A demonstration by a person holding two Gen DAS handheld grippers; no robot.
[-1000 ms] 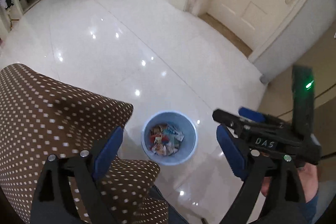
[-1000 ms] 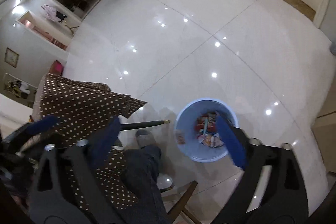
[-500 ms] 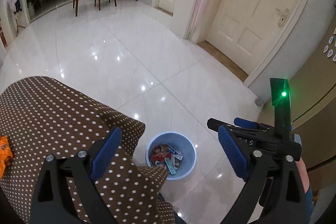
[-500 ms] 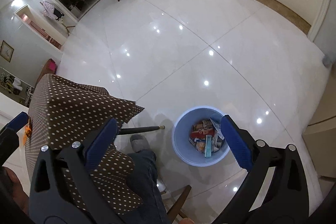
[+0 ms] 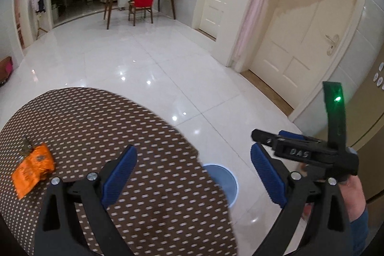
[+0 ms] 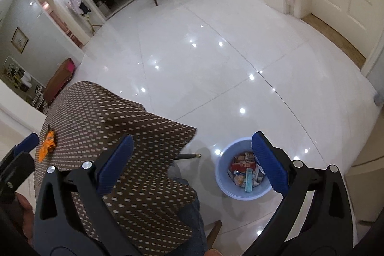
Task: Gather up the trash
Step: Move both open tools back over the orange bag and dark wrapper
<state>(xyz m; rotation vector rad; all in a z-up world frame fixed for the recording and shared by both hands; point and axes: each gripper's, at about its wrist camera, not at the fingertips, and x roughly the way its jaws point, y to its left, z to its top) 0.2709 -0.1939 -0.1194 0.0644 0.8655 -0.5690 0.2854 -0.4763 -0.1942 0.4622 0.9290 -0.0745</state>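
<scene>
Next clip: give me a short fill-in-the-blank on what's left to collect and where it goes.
1. The orange wrapper lies on the polka-dot ____.
2. The blue bin stands on the ____.
3. Both the left gripper and right gripper have their jaws ____.

Missing words: tablecloth; floor; open

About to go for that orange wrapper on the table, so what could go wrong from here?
1. The orange wrapper lies flat on the dotted tablecloth; the open left gripper may pinch cloth along with it.
2. The blue bin sits on the floor beside the table, partly hidden by the table edge in the left wrist view, so a drop could miss.
</scene>
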